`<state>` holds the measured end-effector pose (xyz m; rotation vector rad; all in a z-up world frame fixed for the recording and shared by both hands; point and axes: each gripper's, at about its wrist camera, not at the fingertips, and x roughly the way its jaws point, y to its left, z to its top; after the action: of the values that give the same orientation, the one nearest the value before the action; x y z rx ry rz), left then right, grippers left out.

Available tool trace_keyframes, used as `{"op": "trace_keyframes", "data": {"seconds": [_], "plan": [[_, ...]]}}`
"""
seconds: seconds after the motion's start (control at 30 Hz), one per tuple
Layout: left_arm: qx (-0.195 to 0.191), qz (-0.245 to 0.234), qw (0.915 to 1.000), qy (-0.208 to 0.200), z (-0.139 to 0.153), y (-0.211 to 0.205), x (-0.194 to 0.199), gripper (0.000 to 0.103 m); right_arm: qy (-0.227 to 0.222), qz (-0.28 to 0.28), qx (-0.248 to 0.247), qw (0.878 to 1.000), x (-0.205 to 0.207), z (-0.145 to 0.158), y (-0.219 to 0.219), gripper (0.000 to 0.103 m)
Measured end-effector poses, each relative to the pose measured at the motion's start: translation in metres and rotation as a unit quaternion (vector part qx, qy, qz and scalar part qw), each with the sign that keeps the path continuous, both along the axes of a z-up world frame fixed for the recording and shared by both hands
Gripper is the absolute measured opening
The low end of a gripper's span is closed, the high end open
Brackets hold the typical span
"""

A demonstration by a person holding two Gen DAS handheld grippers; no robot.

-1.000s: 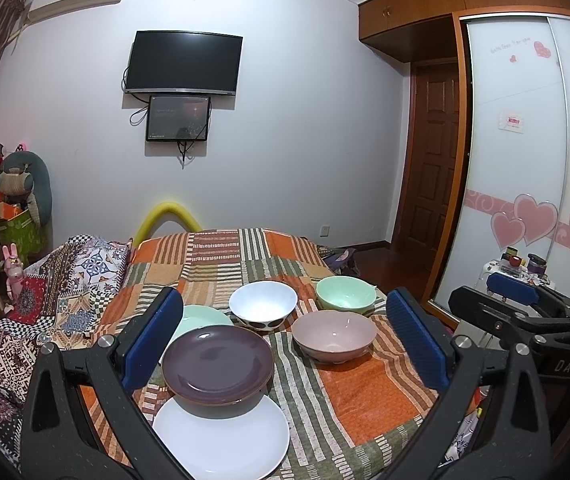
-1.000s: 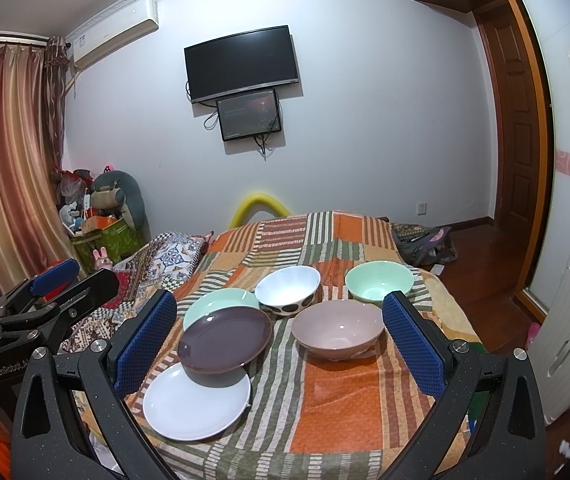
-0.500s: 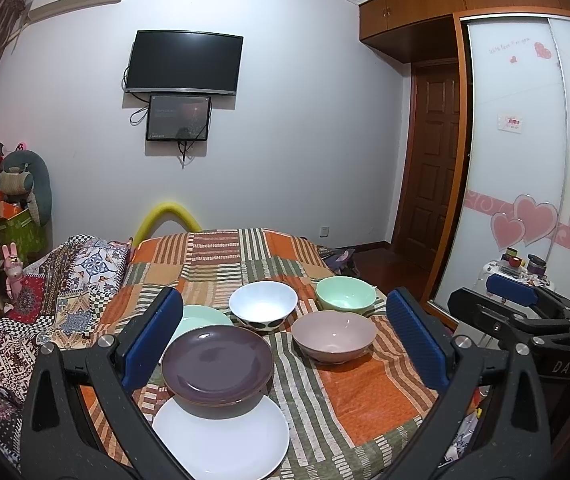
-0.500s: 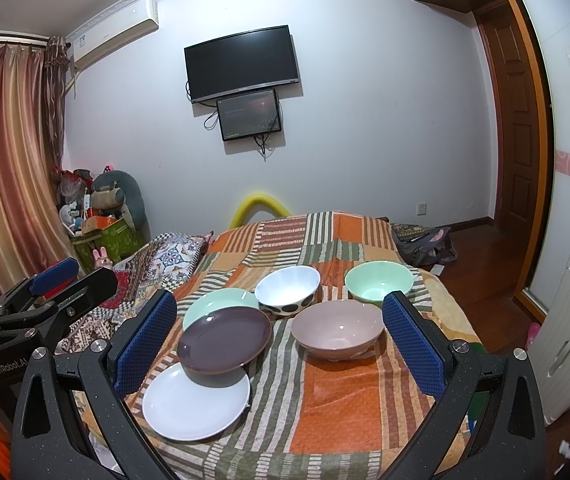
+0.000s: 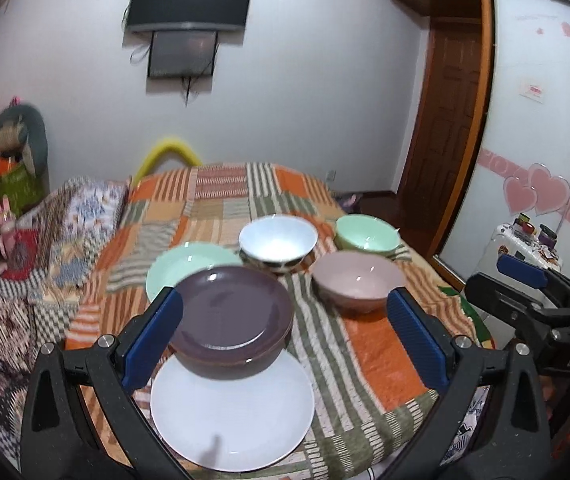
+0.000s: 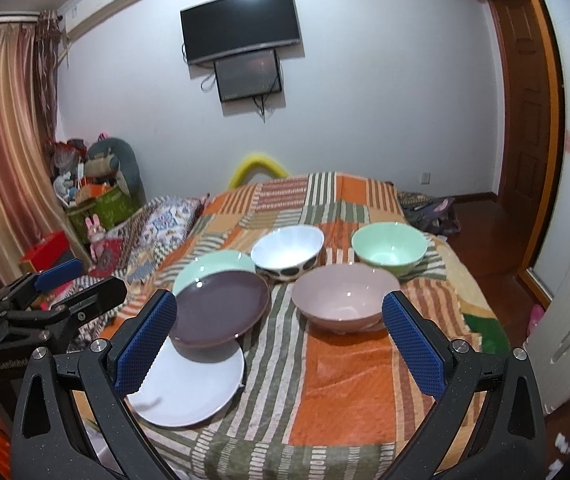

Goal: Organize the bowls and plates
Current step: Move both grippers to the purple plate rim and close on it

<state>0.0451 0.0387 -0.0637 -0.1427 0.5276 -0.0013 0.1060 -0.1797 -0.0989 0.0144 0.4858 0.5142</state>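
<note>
On the striped patchwork cloth [image 5: 369, 344] a purple plate [image 5: 231, 314] overlaps a white plate [image 5: 233, 412] in front and a mint plate [image 5: 177, 266] behind. Further back stand a white spotted bowl [image 5: 278, 242], a mint bowl [image 5: 366, 232] and a pink bowl [image 5: 359, 284]. My left gripper [image 5: 285, 334] is open above the near edge, its fingers either side of the purple plate and pink bowl. My right gripper [image 6: 279, 340] is open too, before the purple plate [image 6: 219, 312], white plate [image 6: 189, 388] and pink bowl [image 6: 345, 296]. Each gripper shows in the other's view.
A patterned quilt [image 5: 45, 256] and toys lie to the left. A wooden door [image 5: 441, 120] and a white wardrobe with pink hearts [image 5: 537, 140] stand at right. A white case [image 6: 569, 320] sits on the floor by the cloth's right edge.
Both grippers have dipped and moved nearer the dishes, which now look larger and lower in view. The dishes have not moved, and both stay open.
</note>
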Motion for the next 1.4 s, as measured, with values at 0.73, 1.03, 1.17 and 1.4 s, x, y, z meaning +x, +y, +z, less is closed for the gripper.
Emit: {"op": "trace_keyframes", "data": {"seconds": [0.73, 1.03, 1.17, 1.4], "plan": [[0.033, 0.071, 0.9912, 0.107, -0.064, 0.111, 0.084, 0.077, 0.122, 0.051, -0.046, 0.990, 0.077, -0.058, 0.056, 0.043], [-0.033, 0.067, 0.9831, 0.167, -0.115, 0.148, 0.118, 0.056, 0.153, 0.064, -0.064, 0.984, 0.100, -0.079, 0.083, 0.033], [-0.047, 0.064, 0.9809, 0.177, -0.133, 0.151, 0.128, 0.048, 0.160, 0.066, -0.075, 0.982, 0.110, -0.086, 0.093, 0.030], [-0.057, 0.053, 0.9799, 0.183, -0.148, 0.154, 0.141, 0.034, 0.182, 0.060, -0.077, 0.978, 0.126, -0.098, 0.104, 0.023]]}}
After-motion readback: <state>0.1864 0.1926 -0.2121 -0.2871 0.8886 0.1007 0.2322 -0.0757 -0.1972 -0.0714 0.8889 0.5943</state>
